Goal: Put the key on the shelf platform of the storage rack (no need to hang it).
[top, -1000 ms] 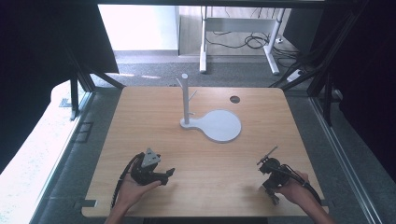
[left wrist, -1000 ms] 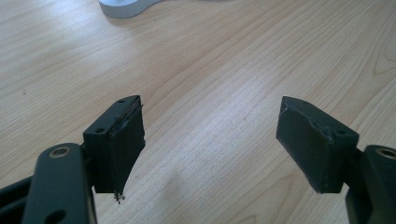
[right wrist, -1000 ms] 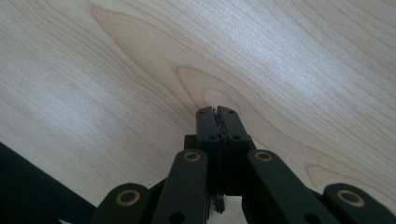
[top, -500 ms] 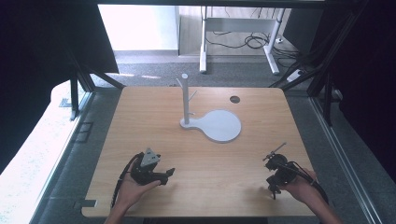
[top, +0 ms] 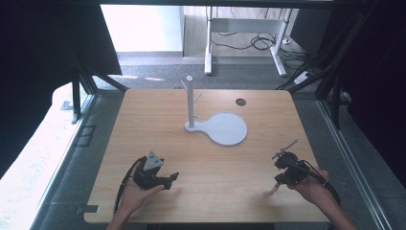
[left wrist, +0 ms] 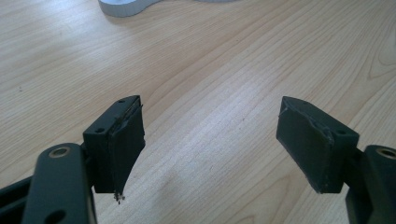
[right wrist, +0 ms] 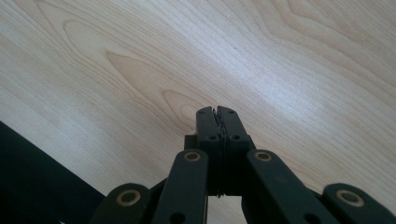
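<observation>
A white stand with a thin upright post (top: 190, 100) and a flat round base (top: 225, 129) sits at the middle of the wooden table (top: 143, 120). My left gripper (top: 168, 180) rests near the front left, held in a hand, its jaws pointing right. In the left gripper view the left gripper (left wrist: 210, 140) is open wide over bare wood, with the edge of the white base (left wrist: 126, 7) at the top. My right gripper (top: 277, 181) is at the front right, tilted down toward the table. In the right gripper view the right gripper (right wrist: 217, 114) is shut with nothing between its pads.
A small round hole (top: 241, 102) lies in the table's far right part. Beyond the far edge stand white desk legs (top: 208, 43) and floor cables (top: 258, 40). The table's front edge (right wrist: 46, 154) runs just below the right gripper.
The right hand has lifted its gripper a little and shifted it slightly right, with the jaws staying shut. The left gripper has not moved.
</observation>
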{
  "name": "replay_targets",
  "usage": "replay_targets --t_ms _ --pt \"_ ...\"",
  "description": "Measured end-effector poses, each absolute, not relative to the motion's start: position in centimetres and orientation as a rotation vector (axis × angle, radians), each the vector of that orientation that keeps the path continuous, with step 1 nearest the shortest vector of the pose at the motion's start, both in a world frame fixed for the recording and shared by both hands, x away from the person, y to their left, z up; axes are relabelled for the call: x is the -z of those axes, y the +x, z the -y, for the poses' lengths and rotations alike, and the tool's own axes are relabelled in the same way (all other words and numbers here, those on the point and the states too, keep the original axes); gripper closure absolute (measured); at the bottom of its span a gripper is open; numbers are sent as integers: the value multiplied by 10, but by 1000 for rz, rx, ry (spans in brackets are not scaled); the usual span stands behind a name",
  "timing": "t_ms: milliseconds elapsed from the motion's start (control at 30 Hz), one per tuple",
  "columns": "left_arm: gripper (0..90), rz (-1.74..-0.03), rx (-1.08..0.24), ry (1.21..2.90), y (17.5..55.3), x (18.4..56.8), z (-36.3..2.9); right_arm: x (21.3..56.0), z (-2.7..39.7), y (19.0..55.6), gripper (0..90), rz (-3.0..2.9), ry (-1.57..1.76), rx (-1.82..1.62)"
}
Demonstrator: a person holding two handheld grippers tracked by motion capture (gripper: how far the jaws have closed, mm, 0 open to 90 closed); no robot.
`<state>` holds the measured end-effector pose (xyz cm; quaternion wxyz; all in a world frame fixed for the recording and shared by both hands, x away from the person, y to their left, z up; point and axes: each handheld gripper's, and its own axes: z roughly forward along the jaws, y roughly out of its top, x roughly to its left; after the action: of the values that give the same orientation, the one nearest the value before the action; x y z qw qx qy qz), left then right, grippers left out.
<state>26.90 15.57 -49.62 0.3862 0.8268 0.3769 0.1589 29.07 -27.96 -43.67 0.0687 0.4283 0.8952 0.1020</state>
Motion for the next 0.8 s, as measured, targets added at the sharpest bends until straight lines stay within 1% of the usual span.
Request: replay_targets --t_ms 233,800 --pt "236 -960 -400 2105 269 496 -155 429 278 294 898 -2692 1281 -329" --pt "236 -971 -394 2091 270 497 -157 421 269 315 898 -2708 1272 -372"
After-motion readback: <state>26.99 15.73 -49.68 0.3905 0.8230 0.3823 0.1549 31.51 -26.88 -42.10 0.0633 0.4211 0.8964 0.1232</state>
